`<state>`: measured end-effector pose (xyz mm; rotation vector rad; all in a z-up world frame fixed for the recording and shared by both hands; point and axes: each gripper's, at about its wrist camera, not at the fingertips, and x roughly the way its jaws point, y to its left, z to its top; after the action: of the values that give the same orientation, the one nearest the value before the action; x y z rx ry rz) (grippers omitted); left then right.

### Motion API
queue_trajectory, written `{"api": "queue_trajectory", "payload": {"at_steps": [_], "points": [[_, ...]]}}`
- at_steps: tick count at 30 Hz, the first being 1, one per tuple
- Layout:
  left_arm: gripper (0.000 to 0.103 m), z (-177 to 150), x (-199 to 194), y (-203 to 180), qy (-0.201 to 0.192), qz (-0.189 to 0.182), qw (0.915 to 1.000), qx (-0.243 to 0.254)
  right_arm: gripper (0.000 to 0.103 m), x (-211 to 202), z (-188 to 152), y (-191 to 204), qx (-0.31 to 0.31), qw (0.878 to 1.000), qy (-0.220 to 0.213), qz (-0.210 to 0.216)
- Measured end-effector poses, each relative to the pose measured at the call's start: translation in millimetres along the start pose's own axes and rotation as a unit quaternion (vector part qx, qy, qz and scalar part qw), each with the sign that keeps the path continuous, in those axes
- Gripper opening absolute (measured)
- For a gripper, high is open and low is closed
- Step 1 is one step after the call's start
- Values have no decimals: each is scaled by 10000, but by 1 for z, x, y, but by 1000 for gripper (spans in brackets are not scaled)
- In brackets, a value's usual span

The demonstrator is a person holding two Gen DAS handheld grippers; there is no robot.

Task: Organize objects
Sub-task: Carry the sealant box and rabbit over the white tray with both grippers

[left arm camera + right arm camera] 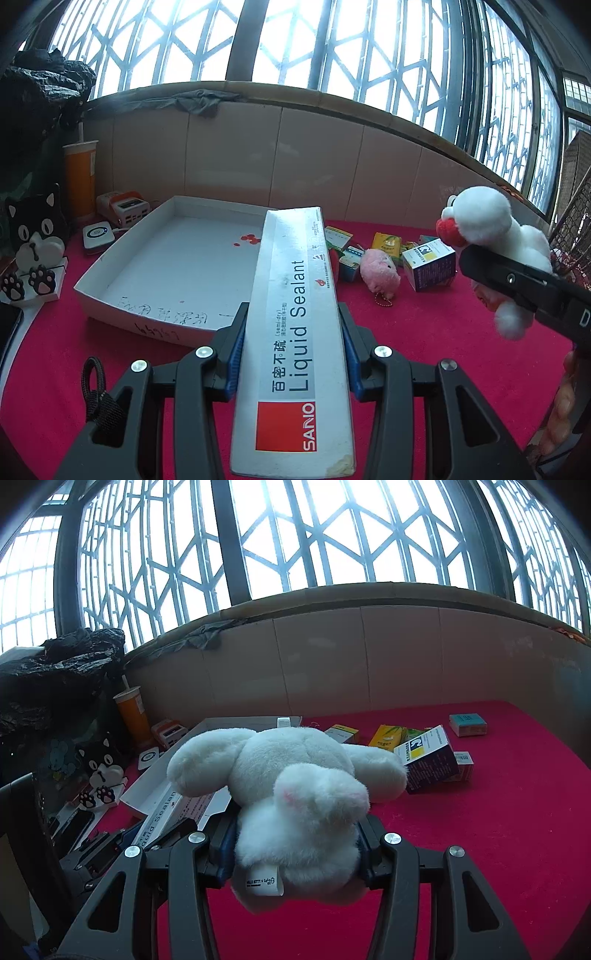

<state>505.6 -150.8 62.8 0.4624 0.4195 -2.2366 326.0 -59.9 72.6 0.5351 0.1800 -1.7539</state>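
Observation:
A long white Liquid Sealant box is clamped between the blue pads of my left gripper. Its far end reaches over the right wall of a shallow white cardboard tray on the red cloth. That box also shows low at the left in the right wrist view. My right gripper is shut on a white plush toy, squeezing its body above the cloth. From the left wrist view the same toy, with a red patch at its face, hangs at the right in the right gripper.
Right of the tray lie a pink plush pig, a purple and white carton, a yellow packet and a teal box. An orange cup, a cat figure and a charger crowd the left. A wire basket stands far right.

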Motion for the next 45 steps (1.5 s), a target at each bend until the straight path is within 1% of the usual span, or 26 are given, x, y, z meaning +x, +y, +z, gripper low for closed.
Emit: {"api": "queue_trajectory", "payload": {"at_steps": [4,6,9,13,16,21,24,33,38,42,45], "points": [[42,8,-5,7,-52,-21,10000,-51,55,-1,5,-2,65,9999,-79,51],[42,12,-7,14,-86,43,9999,-110,55,-2,9,1,15,9999,-162,40],[42,18,-6,28,-26,183,9996,-213,55,3,14,7,-62,9998,-190,45],[42,25,-3,46,0,366,9989,-276,55,17,24,15,-54,9999,-62,57],[42,31,-2,57,5,487,9984,-303,55,27,31,25,-130,9998,-53,102],[42,40,-4,69,-47,594,9978,-283,55,44,37,38,-153,9997,56,197],[42,48,-7,75,-99,628,9975,-292,55,52,39,46,-193,9994,103,250],[42,74,-9,86,-225,737,9967,-239,57,63,55,62,-330,9991,47,251],[43,85,-3,90,-191,780,9967,-153,57,74,63,70,-354,9989,112,283],[42,92,1,95,-163,796,9966,-143,55,88,69,74,-323,9982,254,445],[43,97,9,102,-89,803,9966,-190,55,100,71,73,-246,9980,391,436]]}}
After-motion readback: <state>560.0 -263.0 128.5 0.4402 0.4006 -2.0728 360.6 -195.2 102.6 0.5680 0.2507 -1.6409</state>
